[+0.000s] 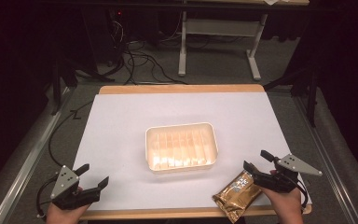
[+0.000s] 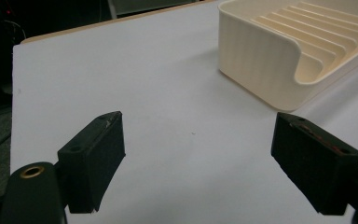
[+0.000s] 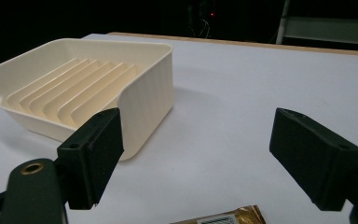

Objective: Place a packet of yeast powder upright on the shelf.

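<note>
My hands sit closest to the high camera, down at the bottom edge. My left gripper (image 1: 92, 175) is at about 7 o'clock on the table (image 1: 121, 116), jaws spread wide with nothing between them. My right gripper (image 1: 256, 161) is at about 5 o'clock, jaws also wide apart and empty, pointing toward 10 o'clock.

Just beside the right gripper, a bit toward 7 o'clock from it, lies a gold packet (image 1: 237, 193), flat on the white sheet near the front edge. It looks like it may touch the near jaw, but I can't tell for sure from above. The cream tray (image 1: 180, 128) sits mid-table, long side running 9 to 3.

The left gripper view shows the tray (image 2: 261, 60) at 1 o'clock, one rounded corner facing me, ribs visible inside. No packet there, just bare sheet between the jaws.

The right gripper view has the tray (image 3: 149, 93) at 10 o'clock, partly behind my left-hand jaw, ribs running along the floor of it. Here the packet (image 3: 228, 217) peeks in at 6 o'clock, with a barcode on it that the high view is too blurry to show.
</note>
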`<state>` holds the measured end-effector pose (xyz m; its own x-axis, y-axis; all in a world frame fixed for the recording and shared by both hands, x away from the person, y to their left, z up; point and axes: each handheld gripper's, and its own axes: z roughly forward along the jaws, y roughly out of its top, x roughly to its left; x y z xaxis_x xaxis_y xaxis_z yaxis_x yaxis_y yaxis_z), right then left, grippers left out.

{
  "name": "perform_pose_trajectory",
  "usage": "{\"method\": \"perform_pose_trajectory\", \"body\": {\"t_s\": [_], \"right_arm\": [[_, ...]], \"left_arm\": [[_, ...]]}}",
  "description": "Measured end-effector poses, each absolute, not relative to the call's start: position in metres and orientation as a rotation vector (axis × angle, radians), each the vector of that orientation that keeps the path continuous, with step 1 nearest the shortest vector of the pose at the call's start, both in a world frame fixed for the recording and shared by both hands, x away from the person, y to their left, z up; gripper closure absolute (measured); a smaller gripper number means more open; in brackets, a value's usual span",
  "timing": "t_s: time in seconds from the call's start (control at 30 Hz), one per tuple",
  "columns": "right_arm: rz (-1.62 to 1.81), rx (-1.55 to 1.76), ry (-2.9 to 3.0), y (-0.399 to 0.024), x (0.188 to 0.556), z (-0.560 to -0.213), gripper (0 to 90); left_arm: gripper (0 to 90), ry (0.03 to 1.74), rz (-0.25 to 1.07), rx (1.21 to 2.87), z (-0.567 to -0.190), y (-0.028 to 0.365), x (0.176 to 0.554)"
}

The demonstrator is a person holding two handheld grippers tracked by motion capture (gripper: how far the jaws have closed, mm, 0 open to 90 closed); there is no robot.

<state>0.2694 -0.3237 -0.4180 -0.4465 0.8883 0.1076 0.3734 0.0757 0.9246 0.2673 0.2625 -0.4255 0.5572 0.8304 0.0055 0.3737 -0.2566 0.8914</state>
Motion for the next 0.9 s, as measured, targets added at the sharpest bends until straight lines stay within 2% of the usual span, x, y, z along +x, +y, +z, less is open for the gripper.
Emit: {"method": "perform_pose_trajectory", "body": {"t_s": [0.33, 0.6, 0.7, 0.73, 0.8, 0.9], "right_arm": [[1.348, 1.271, 1.863, -0.327, 0.268, -0.420, 20.2], [1.326, 1.292, 1.870, -0.332, 0.262, -0.424, 28.5], [1.303, 1.299, 1.879, -0.338, 0.252, -0.426, 35.7], [1.302, 1.300, 1.881, -0.343, 0.246, -0.428, 42.2], [1.298, 1.310, 1.885, -0.345, 0.242, -0.428, 45.1], [1.270, 1.345, 1.910, -0.351, 0.230, -0.432, 58.8]], "left_arm": [[17.9, 0.981, 0.611, 1.847, -0.425, 0.262, 0.269], [17.8, 0.979, 0.618, 1.829, -0.423, 0.258, 0.275], [17.8, 0.962, 0.616, 1.828, -0.422, 0.250, 0.282], [17.8, 0.953, 0.611, 1.826, -0.422, 0.246, 0.286], [17.8, 0.947, 0.609, 1.828, -0.422, 0.243, 0.290], [17.8, 0.933, 0.593, 1.822, -0.421, 0.233, 0.299]]}}
